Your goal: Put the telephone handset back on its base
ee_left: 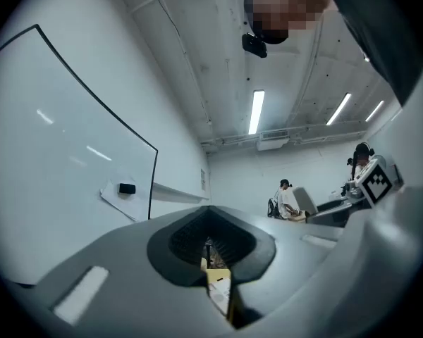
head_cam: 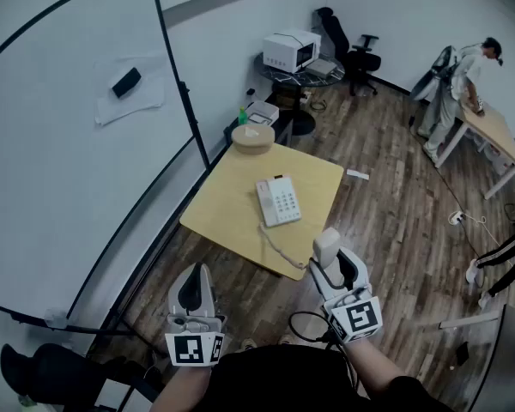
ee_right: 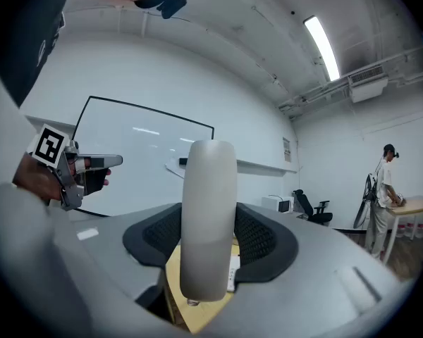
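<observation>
The white telephone base (head_cam: 280, 201) with its keypad lies in the middle of a square wooden table (head_cam: 232, 204). Its coiled cord (head_cam: 279, 249) runs over the near table edge toward me. My right gripper (head_cam: 330, 263) is off the table's near corner, shut on the pale handset (head_cam: 326, 245), which stands upright between the pads. In the right gripper view the handset (ee_right: 209, 217) fills the gap of that gripper (ee_right: 210, 246), with the table (ee_right: 178, 277) below. My left gripper (head_cam: 195, 287) hangs near the table's left side, shut and empty; its pads (ee_left: 250, 248) meet.
A round wooden box (head_cam: 251, 137) sits at the table's far corner. A whiteboard (head_cam: 69, 144) lines the left wall. Farther off are a white appliance (head_cam: 290, 50) on a small table, an office chair (head_cam: 354, 51), and a person (head_cam: 463, 80) at a desk. Wood floor surrounds the table.
</observation>
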The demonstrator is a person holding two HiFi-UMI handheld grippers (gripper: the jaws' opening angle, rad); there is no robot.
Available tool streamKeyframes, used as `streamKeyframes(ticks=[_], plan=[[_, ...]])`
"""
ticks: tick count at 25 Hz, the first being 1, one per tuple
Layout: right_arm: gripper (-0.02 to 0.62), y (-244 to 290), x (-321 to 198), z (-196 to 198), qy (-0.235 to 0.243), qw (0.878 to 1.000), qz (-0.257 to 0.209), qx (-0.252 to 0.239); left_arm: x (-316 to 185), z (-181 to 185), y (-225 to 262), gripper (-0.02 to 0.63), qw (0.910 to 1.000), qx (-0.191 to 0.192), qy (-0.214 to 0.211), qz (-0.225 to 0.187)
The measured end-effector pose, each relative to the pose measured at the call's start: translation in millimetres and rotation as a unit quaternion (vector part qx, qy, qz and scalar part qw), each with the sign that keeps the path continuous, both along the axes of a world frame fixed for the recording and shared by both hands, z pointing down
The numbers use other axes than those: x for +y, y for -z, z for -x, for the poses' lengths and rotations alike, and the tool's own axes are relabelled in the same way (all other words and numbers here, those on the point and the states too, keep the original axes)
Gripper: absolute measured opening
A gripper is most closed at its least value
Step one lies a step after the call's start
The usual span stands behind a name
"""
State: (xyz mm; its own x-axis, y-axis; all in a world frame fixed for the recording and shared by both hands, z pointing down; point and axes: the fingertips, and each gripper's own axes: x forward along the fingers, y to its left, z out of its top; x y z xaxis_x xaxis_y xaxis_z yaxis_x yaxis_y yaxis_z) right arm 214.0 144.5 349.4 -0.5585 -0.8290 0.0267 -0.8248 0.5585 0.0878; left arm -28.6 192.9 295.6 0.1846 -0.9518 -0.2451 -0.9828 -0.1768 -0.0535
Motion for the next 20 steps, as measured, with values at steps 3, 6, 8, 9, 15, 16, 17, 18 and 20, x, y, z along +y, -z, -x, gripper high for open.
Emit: streamKeyframes(ticks=[3, 6, 8, 9, 15, 16, 17, 18, 20], plan=[[0.235, 2, 5, 3, 0.003, 1.000, 0.001, 0.002, 6, -2, 3, 0.000, 1.0000, -0.001, -0.001, -0.001], [0.235, 3, 5, 7, 0.007, 1.000, 0.002, 0.000, 6, -2, 1, 0.000, 1.0000, -0.007, 0.001, -0.001], [0.235, 3, 5, 10, 0.011, 1.000, 0.000, 0.001, 5, -3, -1, 0.000, 1.0000, -0.008, 0.002, 0.000], [0.235, 3, 6, 11, 0.014, 1.000, 0.001, 0.000, 5, -3, -1, 0.000, 1.0000, -0.008, 0.002, 0.001], [0.235, 0, 0, 8, 0.023, 1.000, 0.016, -0.013, 0, -8, -2, 0.000, 0.9999, -0.007, 0.007, 0.001], [0.235, -1, -3, 6, 0.022, 0.999, 0.018, -0.016, -2, -8, -2, 0.000, 0.9999, -0.009, 0.011, 0.002], [0.235, -3, -6, 4, 0.021, 0.999, 0.021, -0.018, -5, -8, -3, 0.000, 0.9998, -0.011, 0.015, 0.003], [0.235, -4, -10, 2, 0.020, 0.999, 0.023, -0.021, -8, -8, -4, 0.000, 0.9997, -0.012, 0.019, 0.003], [0.235, -7, -18, 1, 0.023, 0.999, 0.027, -0.024, -16, -8, -3, 0.000, 0.9996, -0.015, 0.024, 0.002]])
